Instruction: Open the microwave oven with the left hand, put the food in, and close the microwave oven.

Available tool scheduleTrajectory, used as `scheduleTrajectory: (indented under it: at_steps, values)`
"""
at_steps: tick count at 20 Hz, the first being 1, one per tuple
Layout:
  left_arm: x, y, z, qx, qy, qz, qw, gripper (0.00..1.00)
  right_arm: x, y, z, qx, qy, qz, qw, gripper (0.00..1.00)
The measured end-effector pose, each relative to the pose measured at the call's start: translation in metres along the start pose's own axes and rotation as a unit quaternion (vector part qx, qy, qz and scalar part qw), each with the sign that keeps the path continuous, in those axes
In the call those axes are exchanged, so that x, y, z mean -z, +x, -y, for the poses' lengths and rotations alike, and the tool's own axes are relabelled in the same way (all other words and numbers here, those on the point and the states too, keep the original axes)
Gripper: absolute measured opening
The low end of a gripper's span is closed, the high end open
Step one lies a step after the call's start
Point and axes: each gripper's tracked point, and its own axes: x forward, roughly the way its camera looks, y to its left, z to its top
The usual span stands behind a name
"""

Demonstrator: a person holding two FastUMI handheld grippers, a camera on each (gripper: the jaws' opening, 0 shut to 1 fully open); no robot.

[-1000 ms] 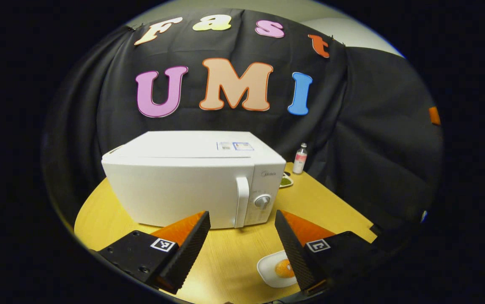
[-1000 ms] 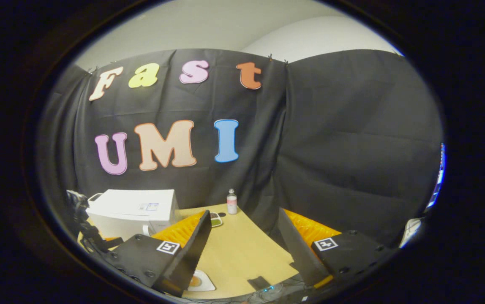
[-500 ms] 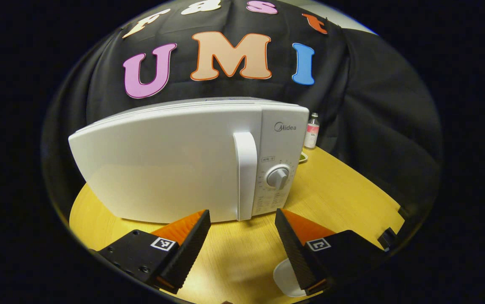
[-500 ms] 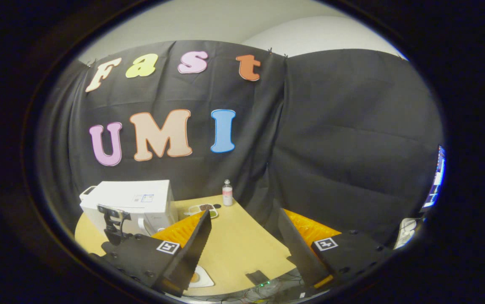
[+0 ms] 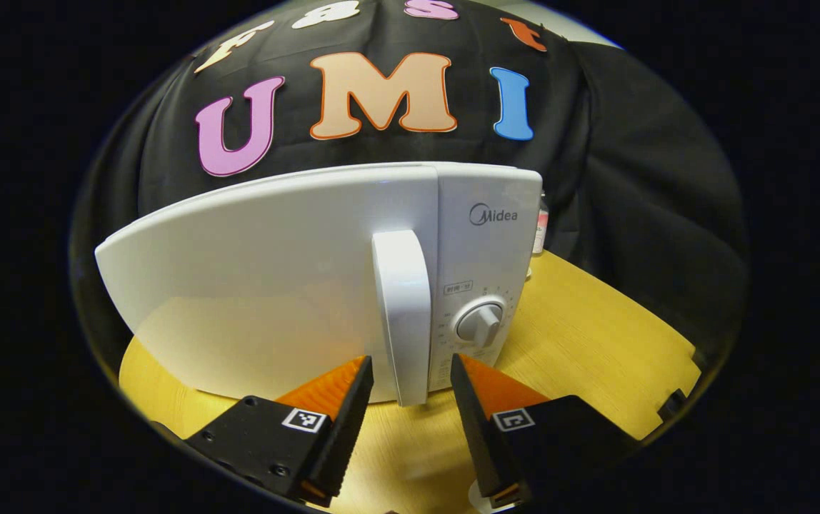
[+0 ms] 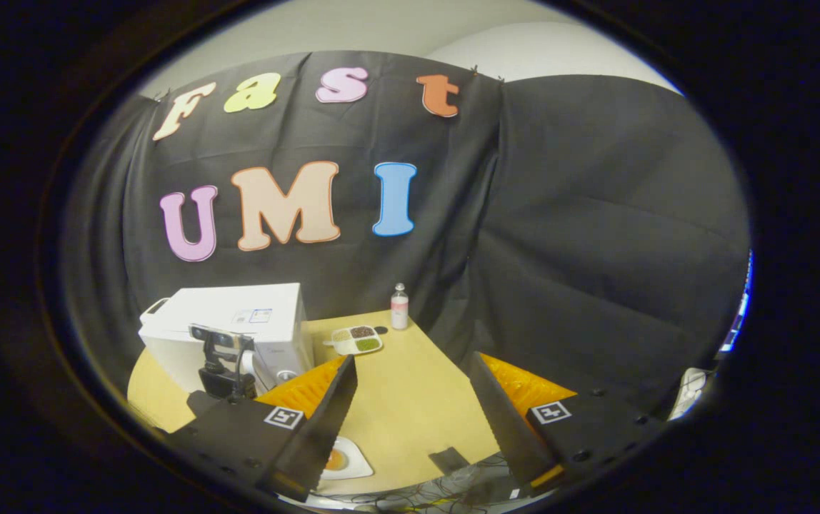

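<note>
The white microwave (image 5: 274, 278) stands shut on the yellow table (image 5: 596, 321). Its upright door handle (image 5: 401, 307) runs down between my left gripper's fingers. My left gripper (image 5: 410, 360) is open; the fingertips flank the handle's lower end without pressing on it. In the right gripper view the microwave (image 6: 238, 321) is at the far left, with the left gripper (image 6: 221, 357) in front of its door. A white plate with orange food (image 6: 343, 460) lies near the table's front edge, beside my right gripper's left finger. My right gripper (image 6: 411, 360) hangs open above the table, holding nothing.
A control dial (image 5: 479, 323) sits right of the handle. A small divided dish (image 6: 356, 339) and a bottle (image 6: 399, 305) stand behind the microwave's right side. A flat dark object (image 6: 453, 460) and cables lie at the table's near edge.
My left gripper moved in close to the microwave door, bringing the handle between its fingers, and the gap narrowed slightly. The right gripper stayed open and shifted little.
</note>
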Motion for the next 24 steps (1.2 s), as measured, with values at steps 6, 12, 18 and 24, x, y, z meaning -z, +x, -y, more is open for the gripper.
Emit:
scheduleTrajectory:
  at_steps: [6,12,18,24]
  values:
    - [0.001,0.006,-0.002,-0.005,0.003,-0.007,1.000,0.36,0.010,0.006,-0.002,0.000,0.013,-0.009,1.000,0.92]
    - [0.002,0.006,0.000,-0.003,-0.029,-0.016,0.999,0.24,0.020,-0.003,0.016,0.019,0.020,-0.020,0.999,0.99]
    - [0.004,0.005,0.000,-0.010,-0.032,-0.018,0.999,0.09,0.030,-0.010,0.026,0.018,0.024,-0.025,0.999,0.92]
    - [0.002,0.003,-0.001,-0.029,-0.052,-0.021,0.998,0.01,0.040,-0.022,0.038,0.017,0.017,-0.029,0.999,0.92]
